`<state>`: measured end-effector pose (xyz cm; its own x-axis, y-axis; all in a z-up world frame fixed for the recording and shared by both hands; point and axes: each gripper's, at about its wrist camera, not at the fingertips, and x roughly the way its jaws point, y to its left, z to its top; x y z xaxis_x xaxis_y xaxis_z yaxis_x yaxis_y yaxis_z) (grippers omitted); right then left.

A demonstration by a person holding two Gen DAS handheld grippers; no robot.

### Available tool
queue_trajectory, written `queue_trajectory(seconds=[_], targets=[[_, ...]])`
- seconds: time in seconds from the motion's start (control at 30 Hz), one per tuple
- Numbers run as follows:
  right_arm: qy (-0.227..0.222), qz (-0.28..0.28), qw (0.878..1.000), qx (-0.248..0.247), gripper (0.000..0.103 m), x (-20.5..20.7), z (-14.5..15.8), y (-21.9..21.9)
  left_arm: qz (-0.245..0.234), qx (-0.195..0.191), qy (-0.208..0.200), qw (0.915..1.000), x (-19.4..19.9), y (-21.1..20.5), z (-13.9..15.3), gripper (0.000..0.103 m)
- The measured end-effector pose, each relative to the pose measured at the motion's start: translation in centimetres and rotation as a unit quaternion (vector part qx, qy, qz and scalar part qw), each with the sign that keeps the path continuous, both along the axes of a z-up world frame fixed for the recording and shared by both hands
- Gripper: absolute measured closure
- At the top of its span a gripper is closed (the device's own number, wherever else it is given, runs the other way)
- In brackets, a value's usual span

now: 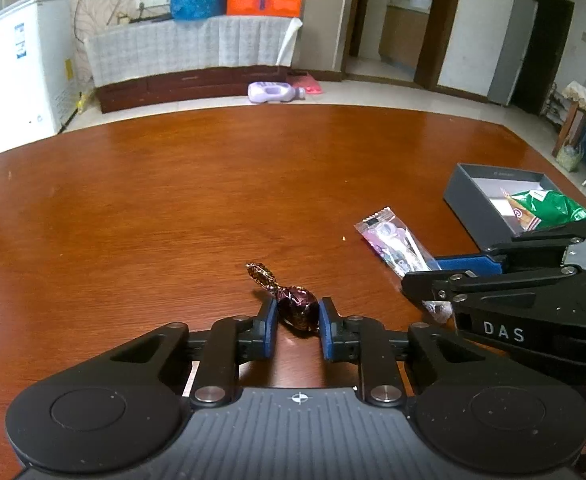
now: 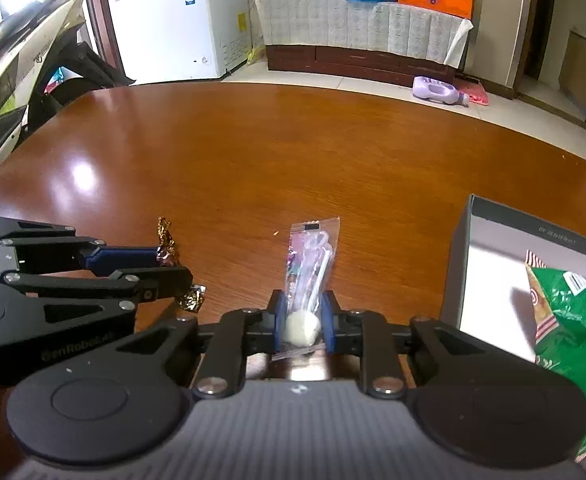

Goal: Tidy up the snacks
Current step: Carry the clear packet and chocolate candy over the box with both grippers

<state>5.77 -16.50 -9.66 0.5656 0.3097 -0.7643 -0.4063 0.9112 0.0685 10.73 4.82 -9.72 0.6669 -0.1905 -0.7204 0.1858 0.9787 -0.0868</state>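
Observation:
My left gripper (image 1: 297,312) is shut on a brown foil-wrapped candy (image 1: 295,308) resting on the wooden table (image 1: 173,200). It also shows at the left of the right wrist view (image 2: 165,268). My right gripper (image 2: 304,316) is shut on the near end of a clear lollipop packet (image 2: 313,256) lying on the table; the packet shows in the left wrist view (image 1: 393,240) too. A grey open box (image 1: 477,196) holding a green snack bag (image 1: 549,208) sits at the right; it also shows in the right wrist view (image 2: 493,272).
The table's far edge curves across the view. Beyond it on the floor lie a purple bottle (image 1: 273,92) and a low cabinet (image 1: 189,60). A white freezer (image 2: 173,20) and a scooter (image 2: 13,80) stand to the left.

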Motion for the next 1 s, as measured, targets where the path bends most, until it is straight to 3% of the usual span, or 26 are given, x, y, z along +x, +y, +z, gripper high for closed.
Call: queue_trajectory(seconds=[0.27, 1.0], targets=[[-0.017, -0.002, 1.0, 0.025, 0.084, -0.8, 1.2, -1.1, 0.03, -0.012, -0.022, 0.9992, 0.2, 1.1, 1.1, 0.08], [-0.053, -0.017, 0.997, 0.057, 0.084, -3.7, 4.7, -4.3, 0.017, -0.033, -0.048, 0.9981, -0.1, -1.0, 3.3, 0.08]])
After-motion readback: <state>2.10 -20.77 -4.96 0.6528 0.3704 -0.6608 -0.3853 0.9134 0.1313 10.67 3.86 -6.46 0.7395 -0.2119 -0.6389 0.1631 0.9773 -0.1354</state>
